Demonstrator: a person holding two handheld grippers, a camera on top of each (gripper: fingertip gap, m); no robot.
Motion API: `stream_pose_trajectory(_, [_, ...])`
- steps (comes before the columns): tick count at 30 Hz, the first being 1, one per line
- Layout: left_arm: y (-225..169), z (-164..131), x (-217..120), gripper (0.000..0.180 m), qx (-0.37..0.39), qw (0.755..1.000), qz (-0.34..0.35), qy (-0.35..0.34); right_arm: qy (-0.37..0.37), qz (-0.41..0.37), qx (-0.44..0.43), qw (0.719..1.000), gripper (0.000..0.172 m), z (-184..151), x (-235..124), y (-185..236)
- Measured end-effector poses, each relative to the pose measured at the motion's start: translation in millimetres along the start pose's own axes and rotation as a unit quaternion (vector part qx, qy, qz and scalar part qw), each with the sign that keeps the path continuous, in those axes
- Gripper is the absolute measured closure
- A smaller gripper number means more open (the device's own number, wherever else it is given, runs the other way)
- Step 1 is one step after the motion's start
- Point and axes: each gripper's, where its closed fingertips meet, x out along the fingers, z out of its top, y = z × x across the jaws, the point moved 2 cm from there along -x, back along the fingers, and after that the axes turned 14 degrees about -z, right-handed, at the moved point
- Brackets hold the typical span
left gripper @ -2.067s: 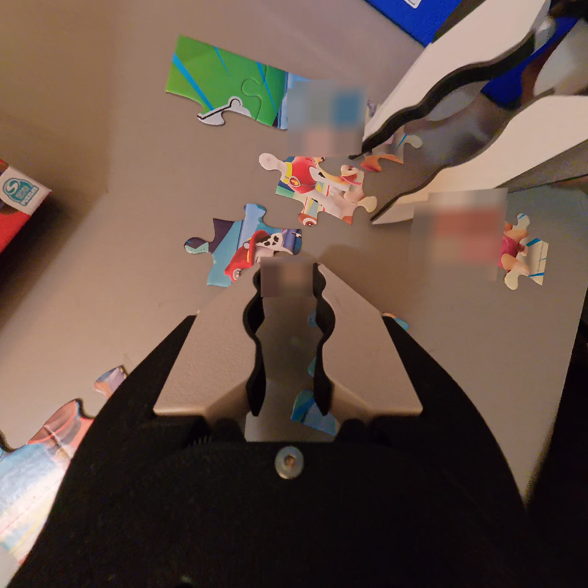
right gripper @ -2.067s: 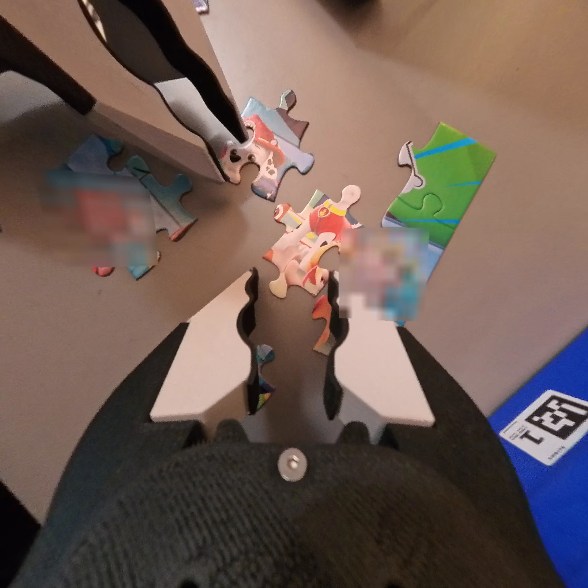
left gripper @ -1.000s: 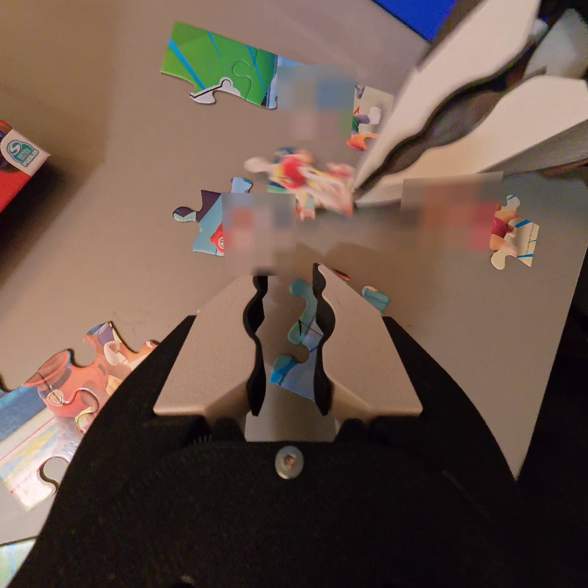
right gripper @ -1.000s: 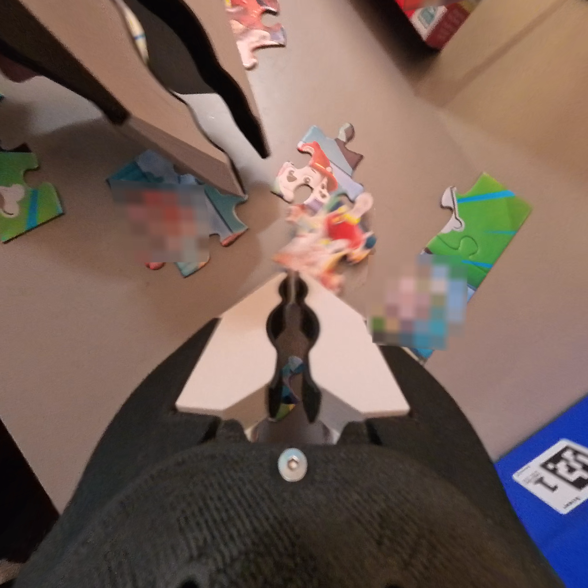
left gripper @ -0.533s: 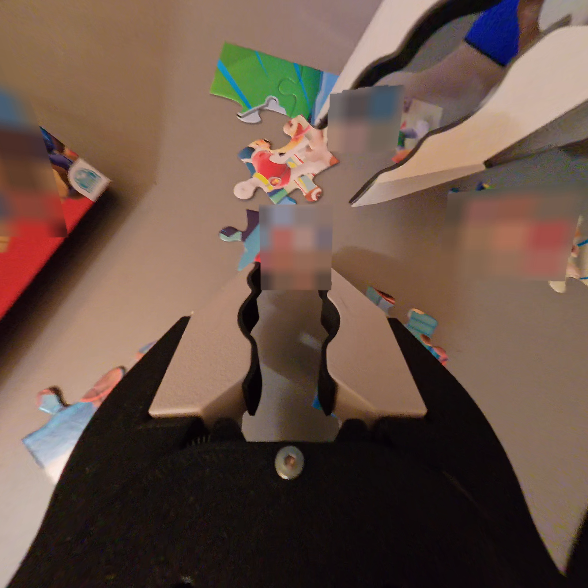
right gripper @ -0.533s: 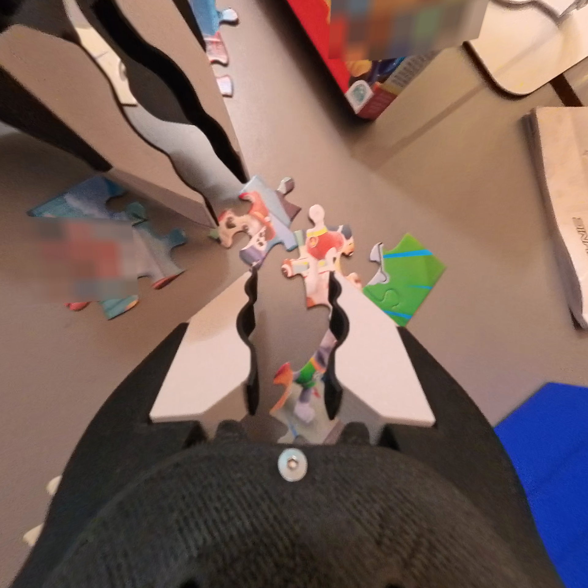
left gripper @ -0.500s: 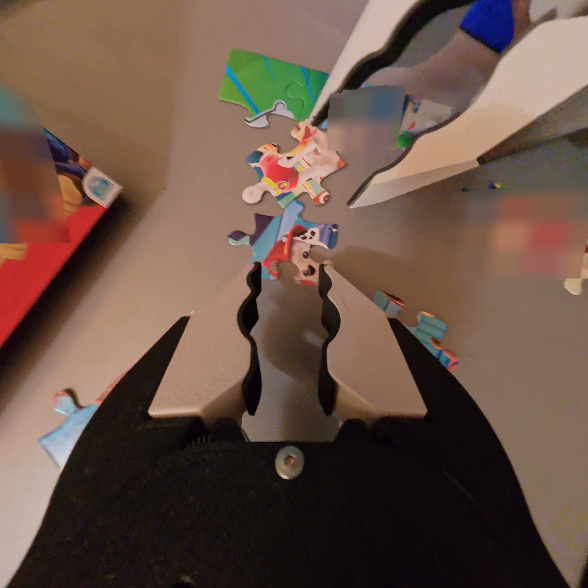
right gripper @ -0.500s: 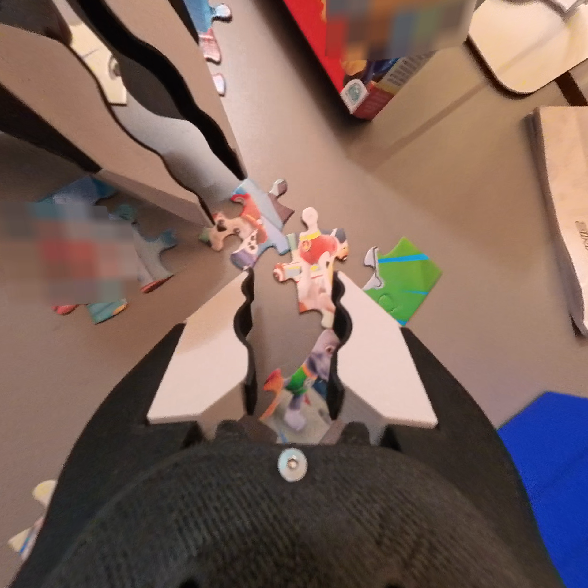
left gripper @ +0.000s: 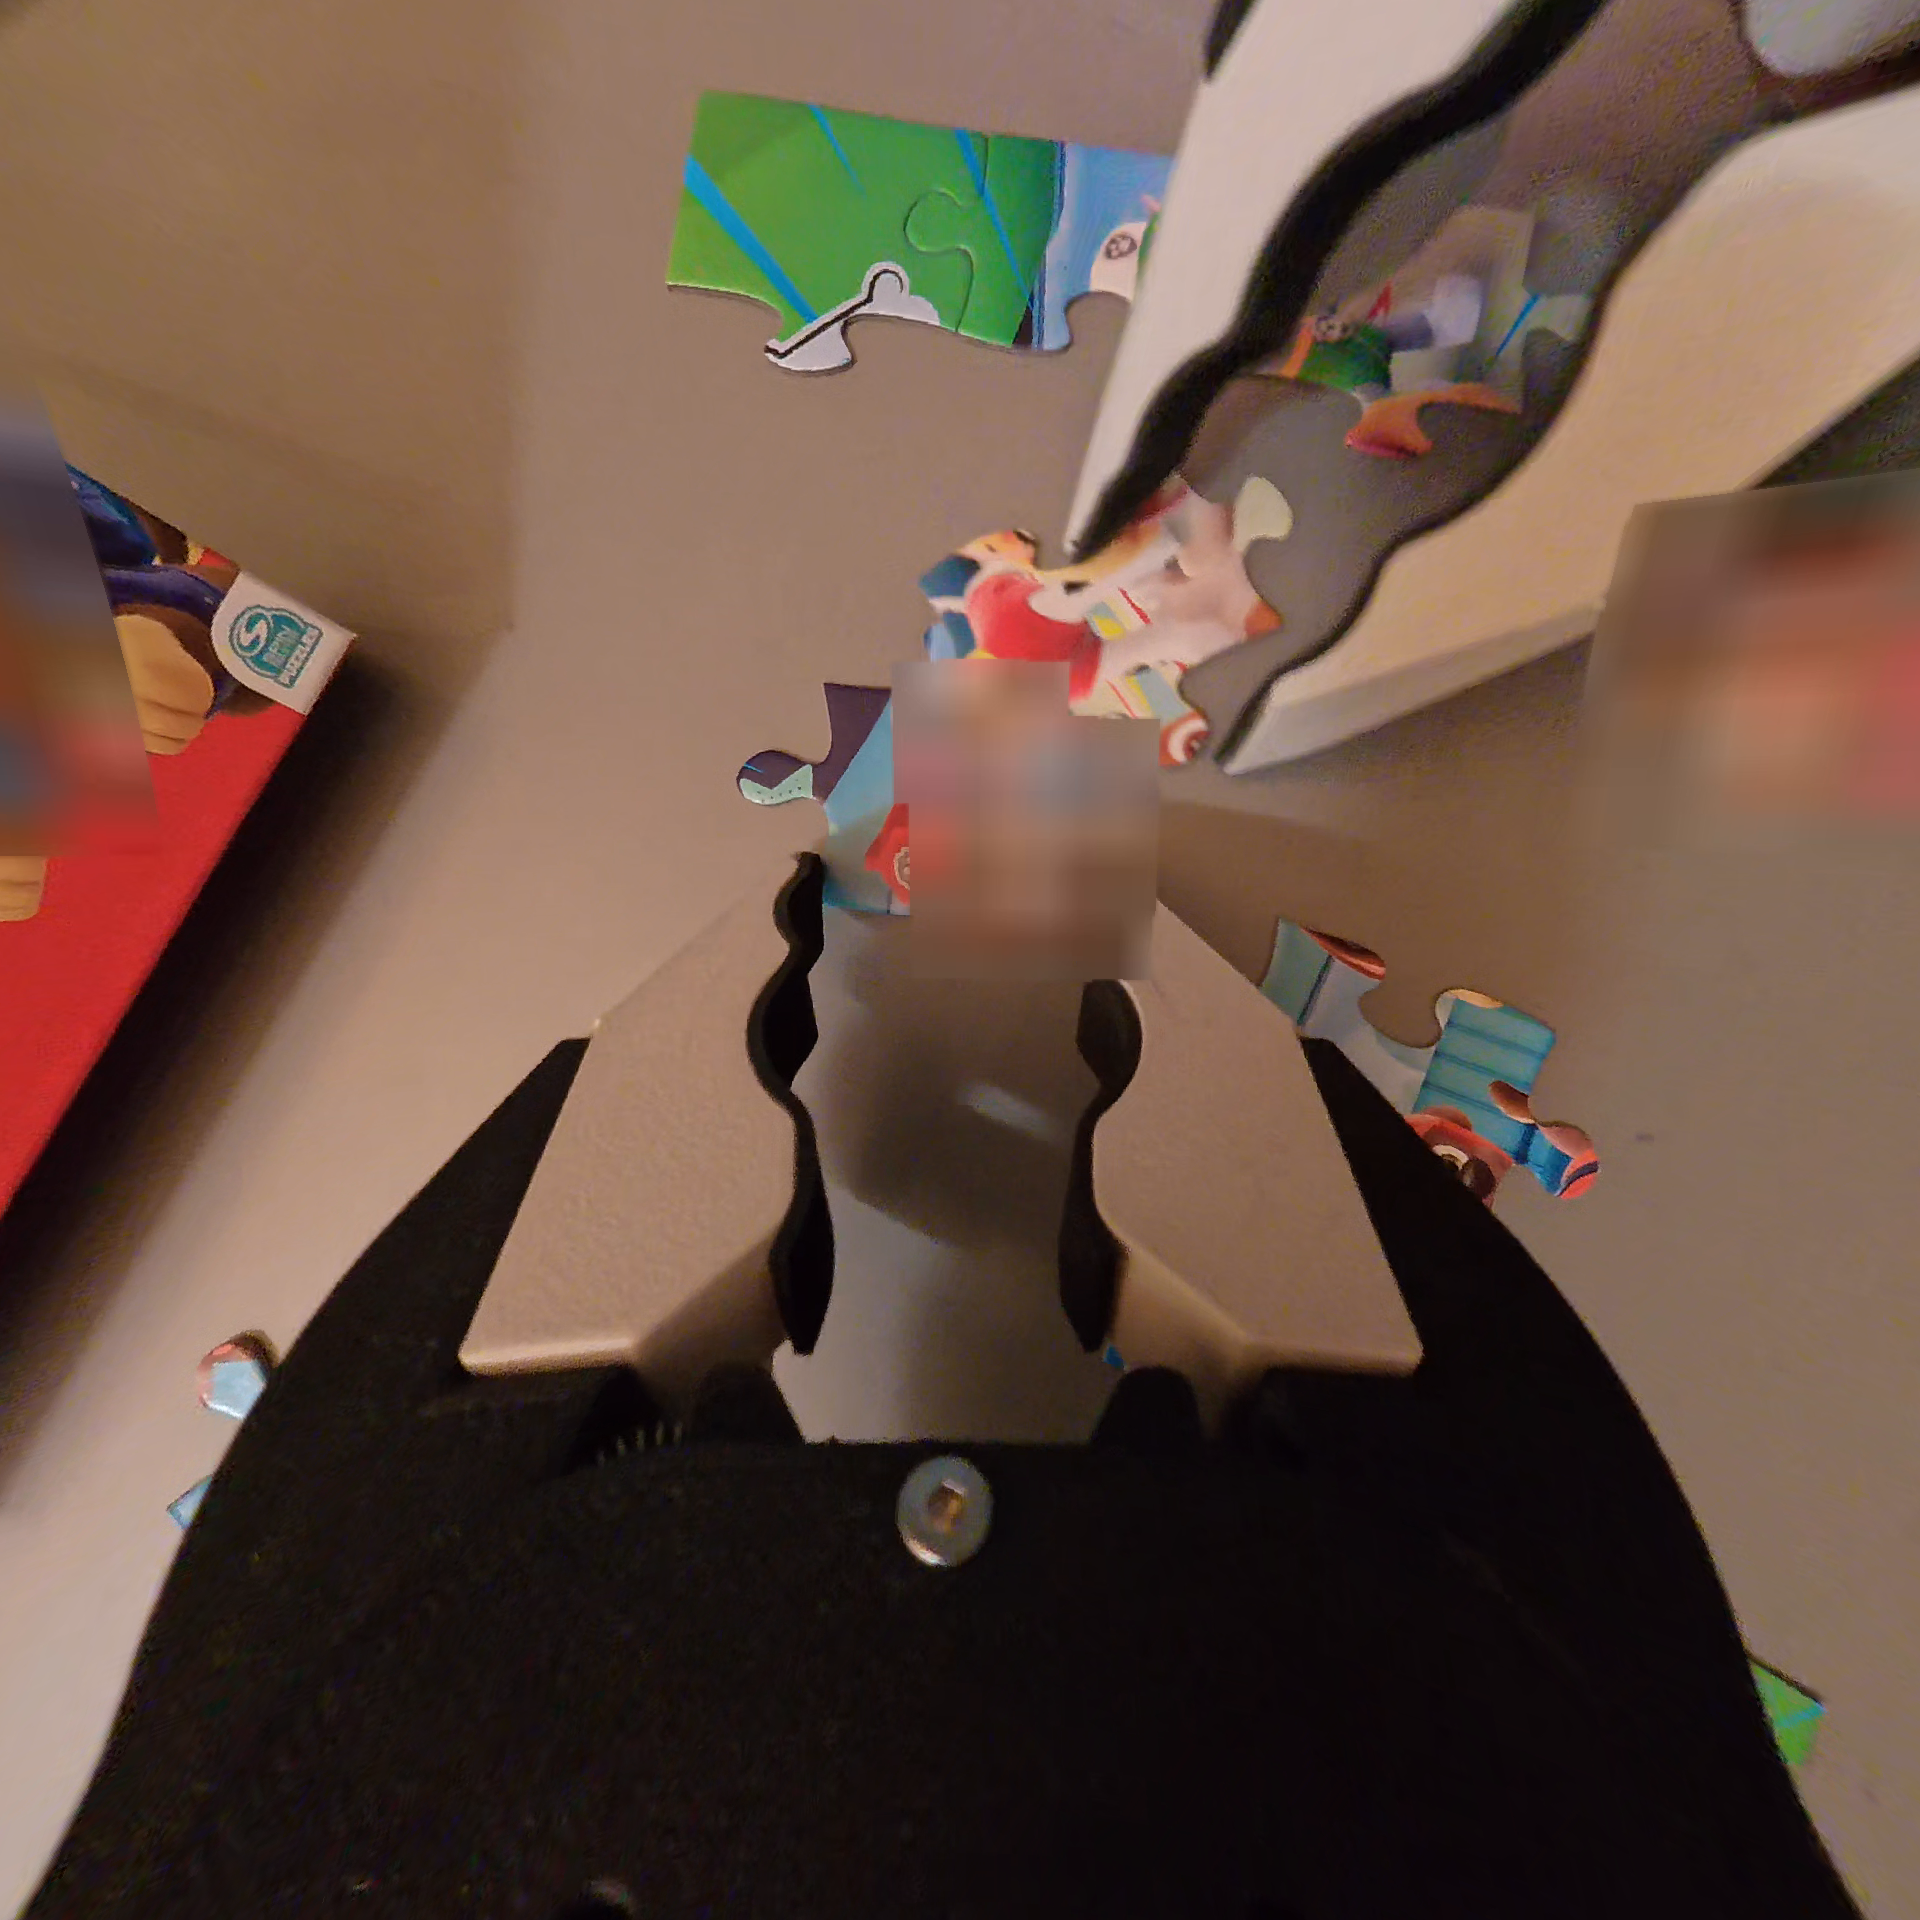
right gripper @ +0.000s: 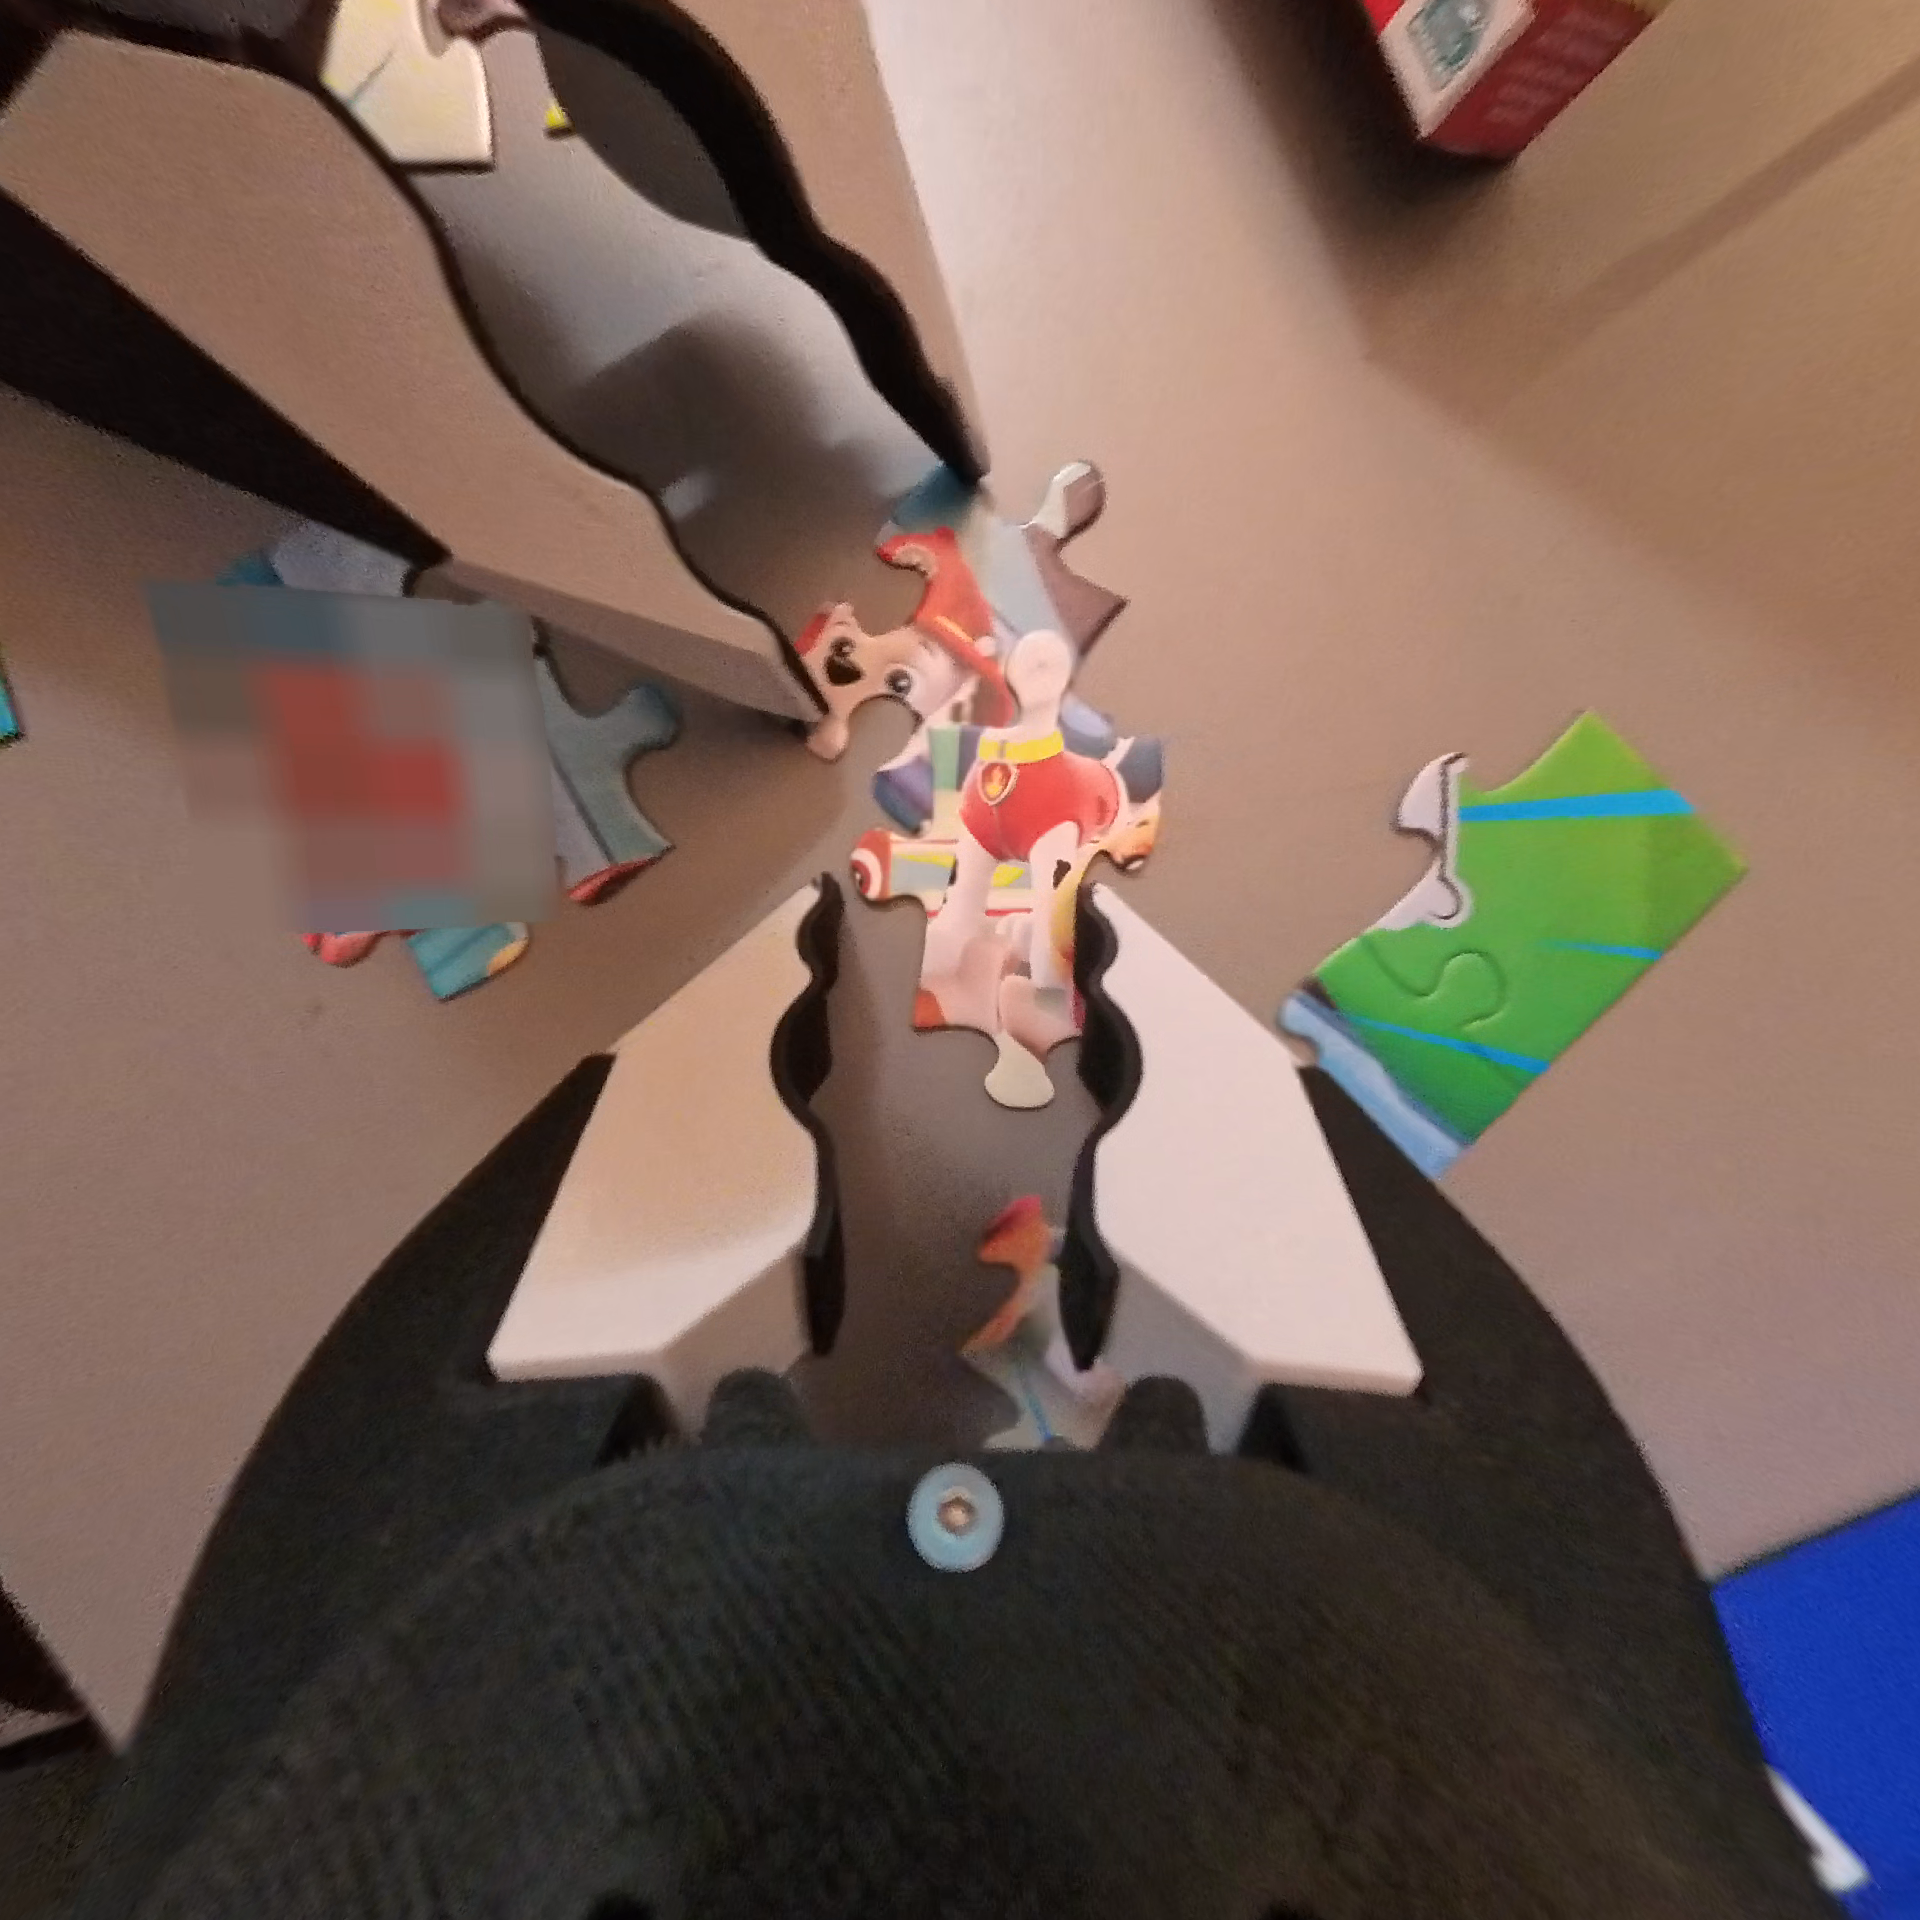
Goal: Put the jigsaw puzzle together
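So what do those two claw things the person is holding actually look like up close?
Both match. The left gripper and the right gripper each have two pale wedge-shaped fingers lined with wavy black pads, on a wide matte-black body with one silver screw in the middle. No cables show.

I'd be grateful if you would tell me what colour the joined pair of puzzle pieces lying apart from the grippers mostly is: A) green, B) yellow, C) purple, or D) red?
A: the joined pair of puzzle pieces is mostly bright green with thin blue stripes, lying flat on the table to the right of the right gripper; the left wrist view shows it green too.
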Motion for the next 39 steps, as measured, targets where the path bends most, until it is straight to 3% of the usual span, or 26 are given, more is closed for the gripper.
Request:
stream_pose_trajectory(11, [-1, -2, -3, 0.133, -0.011, 1.0, 0.01, -0.002, 0.011, 0.008, 0.086, 0.996, 0.123, -3, -12, 32])
stream_pose_trajectory(30, [-6, -10, -6, 0.135, -0.007, 1.0, 0.015, -0.001, 0.014, 0.011, 0.096, 0.995, 0.121, -6, -20, 47])
stream_pose_trajectory(35, [-6, -10, -5, 0.135, -0.007, 1.0, 0.014, -0.002, -0.049, -0.014, 0.099, 0.994, 0.133, 15, -22, 28])
stream_pose_trajectory(39, [-7, -9, -5, 0.136, -0.006, 1.0, 0.014, -0.001, -0.031, -0.035, 0.106, 0.993, 0.144, 10, -9, 15])
